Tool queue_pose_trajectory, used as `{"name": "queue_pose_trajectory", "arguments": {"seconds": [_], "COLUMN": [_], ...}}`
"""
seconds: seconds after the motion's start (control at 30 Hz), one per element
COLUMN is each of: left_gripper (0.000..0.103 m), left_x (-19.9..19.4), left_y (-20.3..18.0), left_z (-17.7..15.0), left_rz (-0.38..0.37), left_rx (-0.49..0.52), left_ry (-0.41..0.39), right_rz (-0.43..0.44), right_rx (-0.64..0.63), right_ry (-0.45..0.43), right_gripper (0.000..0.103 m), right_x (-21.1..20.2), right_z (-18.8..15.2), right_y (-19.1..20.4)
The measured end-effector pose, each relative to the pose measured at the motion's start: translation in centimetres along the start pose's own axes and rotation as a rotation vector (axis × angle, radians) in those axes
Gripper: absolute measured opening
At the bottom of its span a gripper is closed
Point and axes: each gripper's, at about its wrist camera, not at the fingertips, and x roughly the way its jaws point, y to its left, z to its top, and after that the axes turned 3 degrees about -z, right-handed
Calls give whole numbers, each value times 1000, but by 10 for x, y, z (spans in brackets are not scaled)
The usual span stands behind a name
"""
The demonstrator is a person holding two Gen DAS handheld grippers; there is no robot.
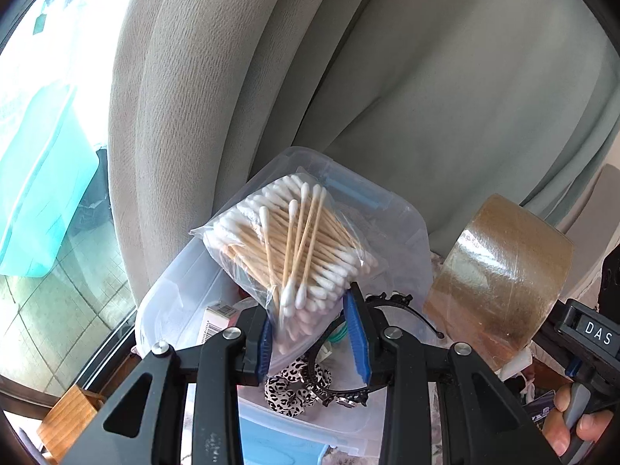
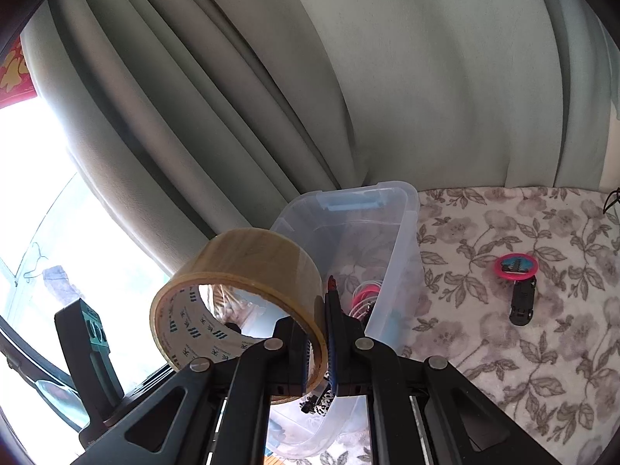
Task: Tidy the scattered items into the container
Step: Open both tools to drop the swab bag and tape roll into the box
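Left tool [image 1: 310, 333] grips cotton-swab bag [image 1: 286, 240], right tool [image 2: 316, 352] pinches tape roll [image 2: 240, 290], both above part-filled bin [image 2: 403, 232]; pink disc [image 2: 517, 266] and black clip [image 2: 523, 302] remain on the floral cloth [image 2: 503, 348].

Curtain: a pale grey-green curtain [image 1: 407, 89] hangs in heavy vertical folds across most of the back, reaching down behind the tabletop.
Window: a window [image 2: 35, 193] at the left lets in very bright, washed-out daylight.
Outside: through the glass in the left wrist view, a turquoise sheet [image 1: 42, 193] and a tiled floor [image 1: 66, 290] show.
Tabletop: a cloth with a grey floral print [image 2: 503, 348] covers it.
Decoration: a red and yellow paper piece [image 2: 13, 73] sits at the window's upper left.
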Motion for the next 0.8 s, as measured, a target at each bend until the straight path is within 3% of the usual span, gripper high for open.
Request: {"name": "queue_pose_trajectory", "arguments": {"seconds": [0.4,0.8], "left_gripper": [35,36], "left_x": [9,-4], "left_y": [7,13], "left_z": [-12,-22], "left_rz": [26,33], "left_rx": [-5,-6], "left_ry": [64,77], "right_rz": [-40,-68], "right_rx": [-18,-42], "right_ry": [62,119], "right_gripper": [12,15], "right_x": [34,49], "right_z": [0,-6], "right_y": [4,7]}}
